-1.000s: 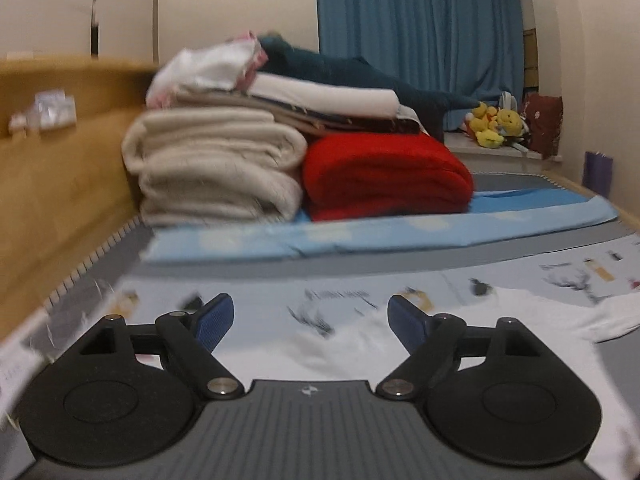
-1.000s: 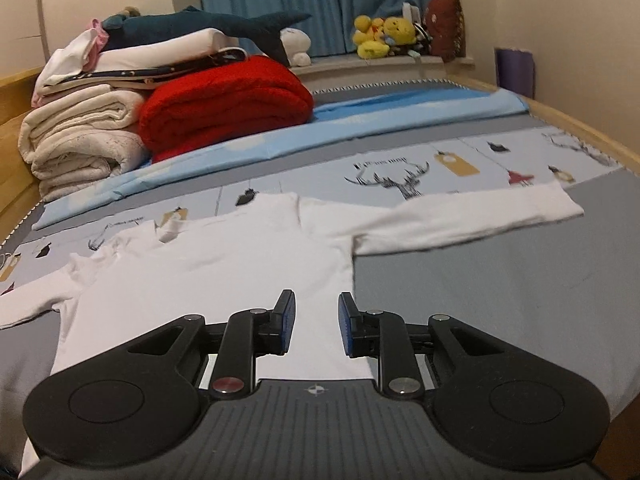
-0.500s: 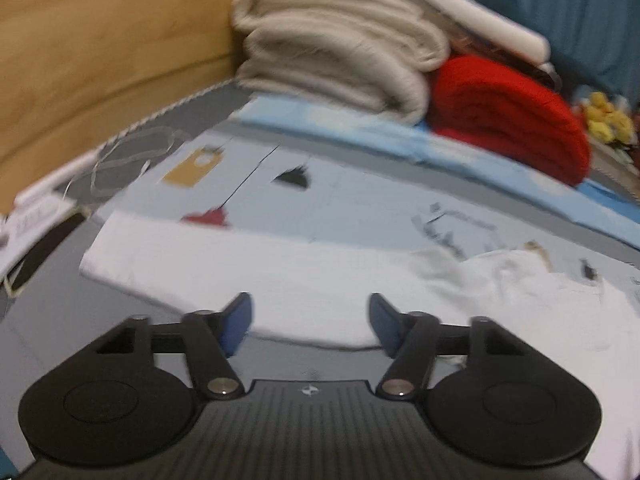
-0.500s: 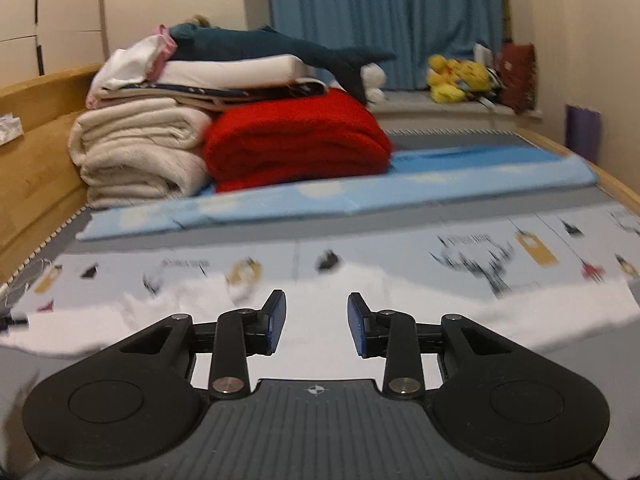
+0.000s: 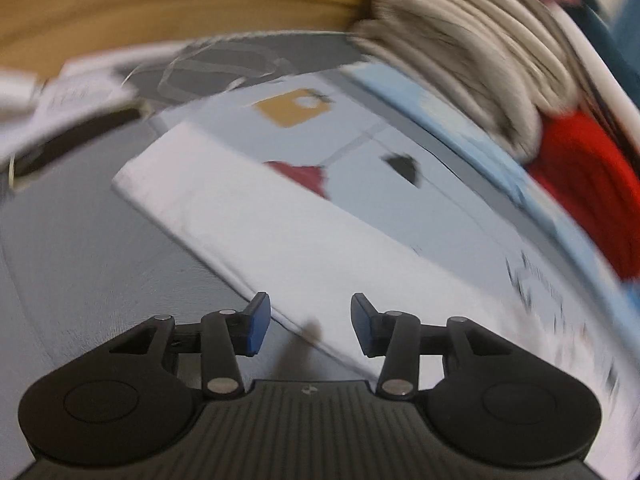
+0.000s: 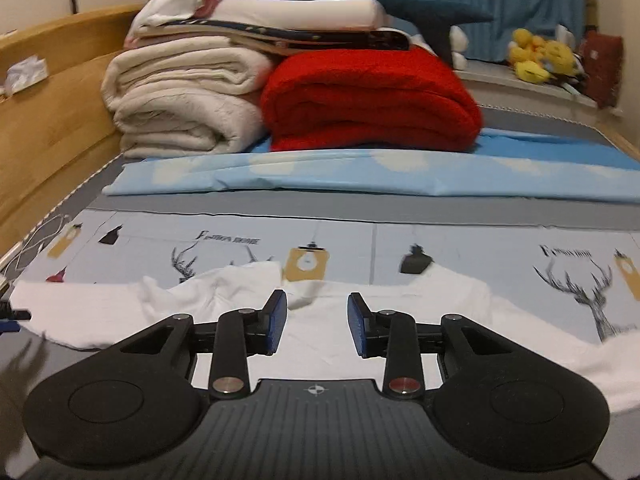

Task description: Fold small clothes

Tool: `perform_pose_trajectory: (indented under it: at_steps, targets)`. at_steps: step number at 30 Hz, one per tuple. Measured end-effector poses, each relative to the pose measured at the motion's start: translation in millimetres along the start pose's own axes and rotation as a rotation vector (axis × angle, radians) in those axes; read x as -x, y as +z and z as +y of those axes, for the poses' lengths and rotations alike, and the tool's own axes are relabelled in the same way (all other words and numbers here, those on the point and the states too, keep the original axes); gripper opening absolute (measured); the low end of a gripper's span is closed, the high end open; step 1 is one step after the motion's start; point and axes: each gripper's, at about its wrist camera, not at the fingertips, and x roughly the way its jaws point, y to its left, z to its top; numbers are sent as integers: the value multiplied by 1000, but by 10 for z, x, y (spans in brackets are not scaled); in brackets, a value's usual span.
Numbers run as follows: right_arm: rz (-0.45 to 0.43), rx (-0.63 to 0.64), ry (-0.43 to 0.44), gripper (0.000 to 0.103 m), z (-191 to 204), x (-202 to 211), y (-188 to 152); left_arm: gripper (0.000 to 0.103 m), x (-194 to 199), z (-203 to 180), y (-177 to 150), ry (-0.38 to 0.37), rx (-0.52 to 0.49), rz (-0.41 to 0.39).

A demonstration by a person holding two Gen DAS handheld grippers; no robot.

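The left tool (image 5: 310, 326) is closing over the near edge of the white top's sleeve (image 5: 256, 216), its pads not yet pressing — if it is pinching too shallow, it risks catching only the hem or snagging the grey sheet (image 5: 80, 248) beneath. The right tool (image 6: 316, 326) is hovering with jaws apart and empty above the top's body (image 6: 320, 340), which is lying flat on the bed. Farther back, the rumpled collar (image 6: 224, 284) is likely getting folded in crooked — the stacked blankets (image 6: 192, 96) are sitting well clear.
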Motion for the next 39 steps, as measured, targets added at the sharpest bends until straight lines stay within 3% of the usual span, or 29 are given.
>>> perform_pose_trajectory:
  at_steps: [1,2,4,7,10,11,12,15,17,21,25,27,29,31,32,33,36,39]
  targets:
    - [-9,11,15,31,17,-3,29,53,-69,106,59,3,60,6]
    - [-15,25,34,22,30,-5,48,58,-127,194,107,13,105,10]
    - [-19,56,38,11,43,-36,78,58,-229,341,186,40,171,17]
    - [8,63,28,11,22,-138,73,58,-359,509,269,64,241,19]
    - [64,56,17,11,-42,-236,18,56,-429,547,341,77,247,-6]
    - [87,58,15,11,-66,-262,-13,45,-447,524,361,90,236,-13]
    - [103,63,15,11,-73,-293,-33,8,-451,485,368,106,221,-18]
    - [130,83,3,11,-96,-299,-109,3,-371,285,377,180,165,-58]
    - [150,89,1,11,-117,-286,-149,3,-218,-2,357,177,75,-114]
    - [184,70,-1,11,-190,-211,-227,3,242,-677,228,46,-56,-222]
    - [183,26,-16,11,-245,-51,-316,3,640,-1516,-288,-171,-189,-224]
    - [178,10,-33,11,-254,22,-355,3,781,-1929,-642,-312,-264,-168]
    - [177,-15,-50,11,-281,70,-374,4,870,-2344,-1046,-497,-333,-26]
    - [178,-59,-76,11,-343,105,-383,22,871,-2614,-1332,-627,-394,134]
    - [180,-89,-81,11,-391,128,-394,37,903,-2668,-1430,-655,-408,154]
    - [181,-112,-83,11,-434,144,-406,44,937,-2674,-1476,-647,-409,137]
    - [180,-174,-101,11,-564,183,-474,44,927,-2564,-1447,-541,-351,91]
    - [204,-215,-110,11,-643,134,-572,44,834,-2396,-1390,-366,-305,74]
